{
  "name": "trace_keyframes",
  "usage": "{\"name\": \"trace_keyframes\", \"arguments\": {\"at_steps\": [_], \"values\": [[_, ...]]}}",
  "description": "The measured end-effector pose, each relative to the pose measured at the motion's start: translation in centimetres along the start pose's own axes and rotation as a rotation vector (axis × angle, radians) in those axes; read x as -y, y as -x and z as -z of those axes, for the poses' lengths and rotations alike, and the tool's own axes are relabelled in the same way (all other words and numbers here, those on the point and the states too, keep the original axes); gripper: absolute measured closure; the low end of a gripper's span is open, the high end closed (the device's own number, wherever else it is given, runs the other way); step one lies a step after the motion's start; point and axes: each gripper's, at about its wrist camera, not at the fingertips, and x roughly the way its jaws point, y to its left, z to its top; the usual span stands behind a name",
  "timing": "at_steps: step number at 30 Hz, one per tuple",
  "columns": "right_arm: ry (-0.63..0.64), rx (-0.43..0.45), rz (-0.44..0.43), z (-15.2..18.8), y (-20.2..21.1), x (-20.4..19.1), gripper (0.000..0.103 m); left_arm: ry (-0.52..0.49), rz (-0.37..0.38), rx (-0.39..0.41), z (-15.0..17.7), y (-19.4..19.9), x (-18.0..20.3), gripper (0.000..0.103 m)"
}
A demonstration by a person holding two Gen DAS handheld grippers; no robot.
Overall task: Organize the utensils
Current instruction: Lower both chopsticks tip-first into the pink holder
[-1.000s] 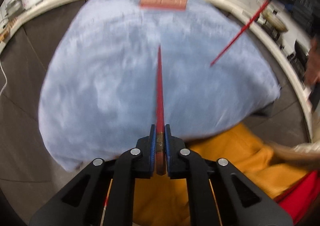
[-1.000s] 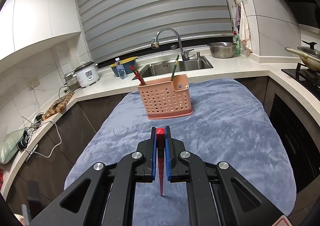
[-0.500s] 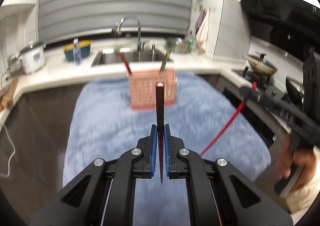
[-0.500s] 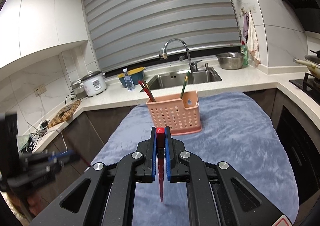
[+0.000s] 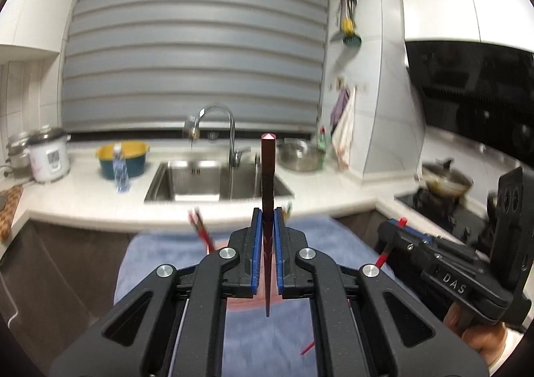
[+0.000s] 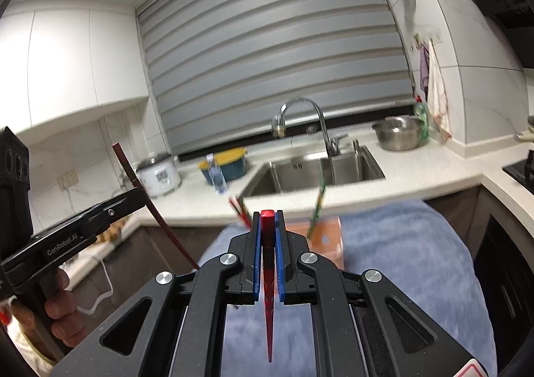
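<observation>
Both grippers have risen since the earlier frames: a second ago the left wrist camera looked down onto the blue cloth with its chopstick lying flat ahead, and it now looks level at the sink wall.

Nearest in the left wrist view, the left gripper (image 5: pixel 266 233) is clamped on a dark red chopstick (image 5: pixel 268 183), long axis upright, blunt end up above the pads and thin tip hanging below them. To its right the right gripper (image 5: pixel 398 226) shows from the side, a hand (image 5: pixel 480 333) on its grip.

Nearest in the right wrist view, the right gripper (image 6: pixel 267 243) is closed on a bright red chopstick (image 6: pixel 268 310), also upright, square end just above the pads, point down toward the blue cloth (image 6: pixel 417 260) on the table. Only this view shows the pink holder (image 6: pixel 328 240) just beyond the gripper, with red and green utensils leaning out of it; in the left view the gripper hides it. At far left the left gripper (image 6: pixel 140 196) holds its chopstick tilted.

Beyond lie the sink (image 6: pixel 320 170) and faucet (image 6: pixel 300 106).
</observation>
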Motion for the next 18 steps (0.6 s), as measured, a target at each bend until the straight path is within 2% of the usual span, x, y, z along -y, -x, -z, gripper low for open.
{"name": "trace_keyframes", "arguments": {"at_steps": [4,8,14,18], "values": [[-0.017,0.066,0.001,-4.6,-3.3,0.4,0.096,-0.002,-0.013,0.047,-2.9,-2.9,-1.0,0.097],[-0.062,0.116,-0.001,-7.7,-6.6,1.5,0.096,0.003,-0.044,0.061,-4.3,-6.3,-2.4,0.097],[-0.106,0.14,0.044,-9.2,-11.2,3.5,0.096,0.013,-0.083,0.009,-3.4,-11.5,-4.7,0.096],[-0.112,0.102,0.071,-8.4,-14.0,4.6,0.096,0.027,-0.092,-0.034,-1.5,-14.0,-5.9,0.096]]}}
